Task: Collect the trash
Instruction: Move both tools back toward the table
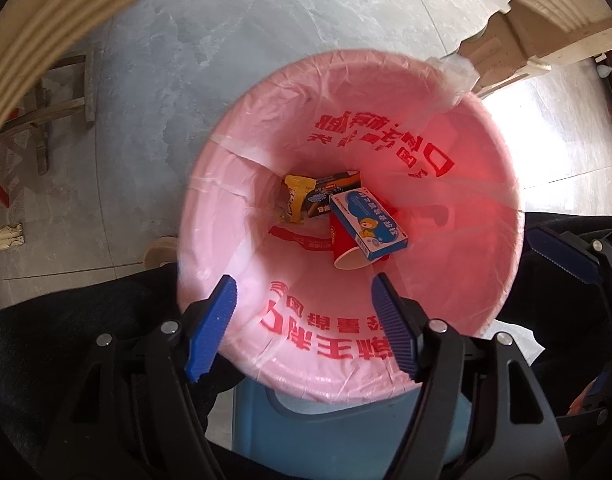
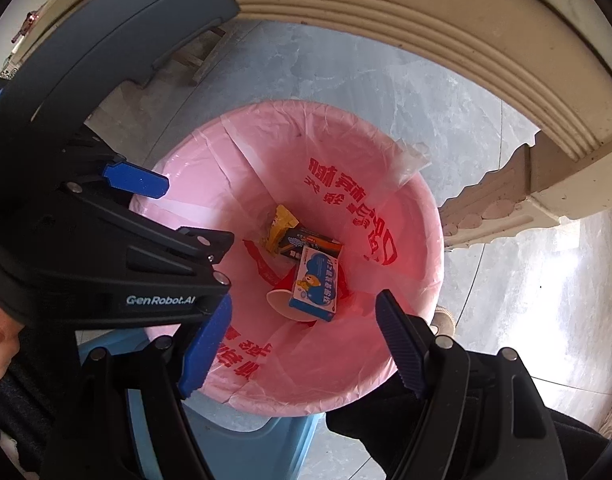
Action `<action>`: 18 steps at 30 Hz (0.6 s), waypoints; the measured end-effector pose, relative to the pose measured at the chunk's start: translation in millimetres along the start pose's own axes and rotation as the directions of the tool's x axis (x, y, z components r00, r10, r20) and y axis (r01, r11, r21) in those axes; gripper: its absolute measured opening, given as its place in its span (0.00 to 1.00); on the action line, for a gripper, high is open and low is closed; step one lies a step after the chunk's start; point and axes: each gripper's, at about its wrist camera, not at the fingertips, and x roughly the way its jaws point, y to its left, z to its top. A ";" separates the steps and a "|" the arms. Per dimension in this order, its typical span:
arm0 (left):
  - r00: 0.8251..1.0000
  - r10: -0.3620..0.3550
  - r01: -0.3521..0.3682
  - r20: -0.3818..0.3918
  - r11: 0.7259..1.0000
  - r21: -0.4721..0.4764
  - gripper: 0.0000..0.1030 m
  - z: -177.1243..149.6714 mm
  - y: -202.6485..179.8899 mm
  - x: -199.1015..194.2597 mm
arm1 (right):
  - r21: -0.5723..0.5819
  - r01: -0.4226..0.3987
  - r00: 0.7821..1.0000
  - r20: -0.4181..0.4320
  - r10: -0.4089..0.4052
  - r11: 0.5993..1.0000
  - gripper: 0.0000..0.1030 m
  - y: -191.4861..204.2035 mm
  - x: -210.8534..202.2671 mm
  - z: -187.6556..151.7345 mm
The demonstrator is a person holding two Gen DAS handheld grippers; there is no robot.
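Trash bin with pink plastic liner (image 1: 210,216) holds blue cardboard box (image 1: 370,224), red paper cup (image 1: 344,254); our left tongs (image 1: 302,328) and right tongs (image 2: 304,344) hang wide, empty, above bin mouth, likely after drop.

Down in the bin (image 1: 494,184), lined with a pink bag (image 1: 242,208) that is showing red print, four bits of trash are sitting together at the bottom. A blue-and-white box (image 1: 368,224) with a cartoon bear is lying flat on top, tilting towards five o'clock. Under it a red paper cup (image 1: 342,248) is lying on its side, its white mouth gaping towards six o'clock. At eleven o'clock from the box a dark box with an orange stripe (image 1: 334,190) is resting, and a crumpled yellow wrapper (image 1: 294,196) is leaning beside it at nine o'clock.
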 end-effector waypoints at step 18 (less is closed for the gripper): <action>0.877 0.117 -0.168 0.466 0.983 0.071 0.85 -32.6 38.5 -290.6 | -0.085 0.025 0.921 0.390 0.010 0.996 0.92 -1.5 -241.9 21.4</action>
